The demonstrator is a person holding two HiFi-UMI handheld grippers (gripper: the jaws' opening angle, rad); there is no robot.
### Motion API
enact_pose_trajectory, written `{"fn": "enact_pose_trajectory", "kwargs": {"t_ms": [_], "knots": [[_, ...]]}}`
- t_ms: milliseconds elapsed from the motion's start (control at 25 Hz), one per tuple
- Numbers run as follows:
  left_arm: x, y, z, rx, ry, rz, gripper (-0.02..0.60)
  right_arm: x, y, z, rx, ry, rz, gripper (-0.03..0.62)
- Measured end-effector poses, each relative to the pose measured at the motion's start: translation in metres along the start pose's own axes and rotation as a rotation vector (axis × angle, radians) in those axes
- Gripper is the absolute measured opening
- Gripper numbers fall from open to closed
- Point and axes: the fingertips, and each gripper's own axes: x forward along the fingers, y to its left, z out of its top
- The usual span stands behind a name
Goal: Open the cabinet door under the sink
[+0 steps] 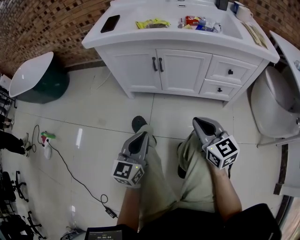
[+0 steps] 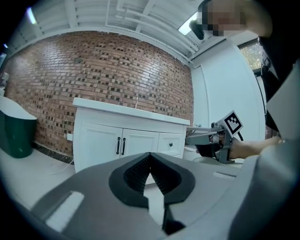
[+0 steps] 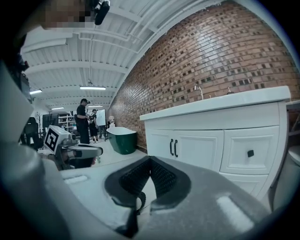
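The white vanity cabinet [image 1: 183, 70] stands ahead of me with its two doors closed. The doors' black handles [image 1: 157, 64] sit side by side at the middle seam, also seen in the left gripper view [image 2: 121, 146] and the right gripper view [image 3: 174, 147]. My left gripper [image 1: 140, 135] is held low over my left leg, well short of the cabinet, jaws shut and empty [image 2: 150, 157]. My right gripper [image 1: 198, 122] hovers over my right leg, likewise shut on nothing [image 3: 150, 159]. Both point toward the cabinet.
Two drawers [image 1: 229, 71] with black knobs sit right of the doors. The countertop carries a phone [image 1: 110, 23], a yellow packet [image 1: 152, 23] and a mug [image 1: 243, 12]. A green tub [image 1: 37, 79] stands at left, a white fixture [image 1: 274, 103] at right. A cable [image 1: 70, 173] crosses the floor.
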Motion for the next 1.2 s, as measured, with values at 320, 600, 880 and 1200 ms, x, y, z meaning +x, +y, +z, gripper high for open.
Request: {"fn": "enact_pose_trajectory", "kwargs": {"t_ms": [320,600,880,1200], "knots": [[0.033,0.041,0.016,-0.016,0.004,0.036,0.018,0.056,-0.022,0.013,0.001,0.023,0.031,-0.009],[0.042,0.078,0.024,-0.034,-0.007,0.083,0.018,0.107,-0.03,0.018,-0.019,0.048,0.05,-0.009],[0.05,0.111,0.036,-0.056,-0.035,0.119,0.018,0.152,-0.043,0.022,-0.009,0.06,0.034,-0.009],[0.067,0.145,0.045,-0.071,-0.045,0.141,0.018,0.201,-0.068,0.019,-0.01,0.1,-0.036,-0.009]]}}
